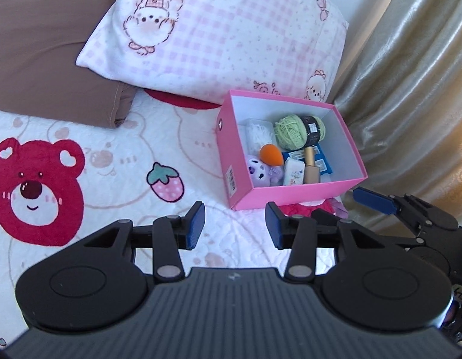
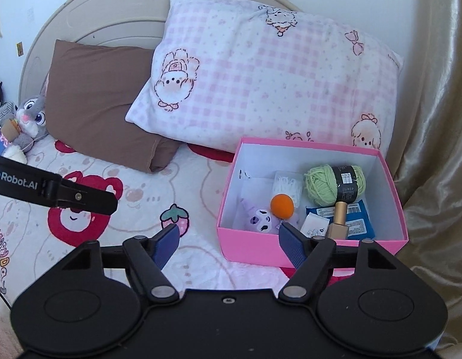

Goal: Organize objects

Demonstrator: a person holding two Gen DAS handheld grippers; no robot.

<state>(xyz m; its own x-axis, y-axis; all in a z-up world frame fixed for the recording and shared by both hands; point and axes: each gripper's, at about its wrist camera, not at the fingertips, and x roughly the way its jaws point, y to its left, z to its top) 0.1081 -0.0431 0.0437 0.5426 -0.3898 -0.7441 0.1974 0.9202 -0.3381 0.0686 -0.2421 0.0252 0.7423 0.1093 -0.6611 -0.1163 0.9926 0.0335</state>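
Both the left gripper (image 1: 235, 226) and right gripper (image 2: 229, 243) hang wide and empty. The pink box (image 2: 249, 249), at two o'clock on the bedspread (image 1: 117, 161), already holds everything; the sorting looks finished, so withdrawing seems next.

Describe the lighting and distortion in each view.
Left wrist: bright daylight, glare on the curtain, box sharp, edges bent by fisheye. Right wrist: softer light, headboard strongly curved, dark corners, box interior evenly lit.

a bed with a bear blanket (image 2: 117, 209), a brown pillow (image 2: 93, 95), a pink checked pillow (image 2: 261, 83), a round headboard (image 2: 90, 9), shiny gold curtain (image 1: 410, 74).
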